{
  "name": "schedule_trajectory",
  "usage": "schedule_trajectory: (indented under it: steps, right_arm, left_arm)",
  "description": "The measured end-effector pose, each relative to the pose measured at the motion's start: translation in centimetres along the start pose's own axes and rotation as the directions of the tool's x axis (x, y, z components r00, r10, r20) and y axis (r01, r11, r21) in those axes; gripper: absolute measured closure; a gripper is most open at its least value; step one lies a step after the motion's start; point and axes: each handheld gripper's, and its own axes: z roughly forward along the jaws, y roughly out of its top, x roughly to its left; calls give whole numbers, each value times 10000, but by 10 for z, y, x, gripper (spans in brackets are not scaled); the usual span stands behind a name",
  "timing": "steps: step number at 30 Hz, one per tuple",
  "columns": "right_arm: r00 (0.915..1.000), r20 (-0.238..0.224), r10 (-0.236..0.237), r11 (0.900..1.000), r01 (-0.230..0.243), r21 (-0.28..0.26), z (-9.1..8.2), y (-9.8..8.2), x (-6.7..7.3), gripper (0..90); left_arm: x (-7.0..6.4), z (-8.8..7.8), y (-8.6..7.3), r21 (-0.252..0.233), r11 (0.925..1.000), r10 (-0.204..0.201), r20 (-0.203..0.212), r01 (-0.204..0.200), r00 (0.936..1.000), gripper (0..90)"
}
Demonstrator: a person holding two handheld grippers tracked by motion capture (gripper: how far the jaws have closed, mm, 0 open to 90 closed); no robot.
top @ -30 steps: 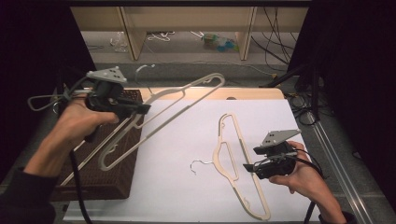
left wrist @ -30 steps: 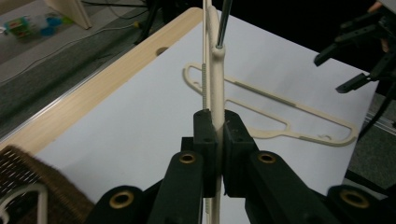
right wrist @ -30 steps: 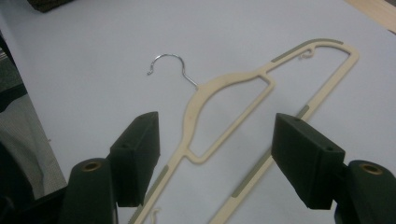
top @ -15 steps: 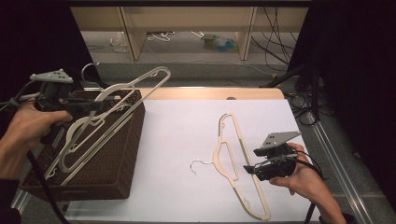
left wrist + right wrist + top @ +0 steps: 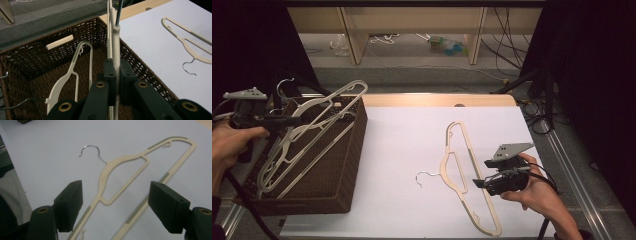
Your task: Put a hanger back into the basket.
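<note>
My left gripper (image 5: 292, 120) (image 5: 115, 72) is shut on the neck of a cream plastic hanger (image 5: 332, 97) (image 5: 115, 45). It holds the hanger tilted over the open top of a brown wicker basket (image 5: 342, 165) (image 5: 50, 35) at the table's left. A white hanger (image 5: 72, 72) lies inside the basket. A second cream hanger (image 5: 444, 169) (image 5: 120, 160) (image 5: 197, 58) with a metal hook lies flat on the white tabletop (image 5: 407, 135) at the right. My right gripper (image 5: 479, 182) (image 5: 117, 202) stands open just above it, a jaw on either side of its lower bars, with nothing held.
The basket takes up the table's left front corner. A wooden strip (image 5: 437, 100) runs along the table's far edge, with shelf legs and cables on the floor behind. A metal rail (image 5: 572, 175) borders the right side.
My left gripper has carried the cream hanger left and lower, from above the basket's right edge to over its opening. The right gripper and the table hanger have not moved.
</note>
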Motion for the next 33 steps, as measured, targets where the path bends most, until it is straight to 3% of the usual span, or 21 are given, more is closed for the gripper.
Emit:
schedule_trajectory:
  steps: [4,15,21,22,28,33]
  right_arm:
    - [10000,61,11,9999,-10,-103,1,-2,-1,288]
    - [9999,17,122,9999,-122,-31,0,-2,-1,288]
    - [10000,-68,21,10000,-20,81,1,-2,-1,288]
    - [10000,-82,17,10000,-16,84,1,-2,-1,288]
    - [10000,-35,-8,10000,8,-13,2,-3,-1,289]
    - [9999,-108,2,9999,-1,111,1,-2,-1,288]
  left_arm:
    - [6,0,-10,-21,9999,-100,-21,100,9999,861]
    - [26,2,-34,36,9965,-833,-32,833,9965,861]
    - [33,9,-44,449,9932,-1082,108,1076,9941,861]
    - [34,12,-45,422,9910,-1277,197,1268,9916,861]
    - [37,22,-50,771,9851,-1575,449,1538,9865,860]
    - [42,31,-53,1271,9828,-1424,579,1342,9881,855]
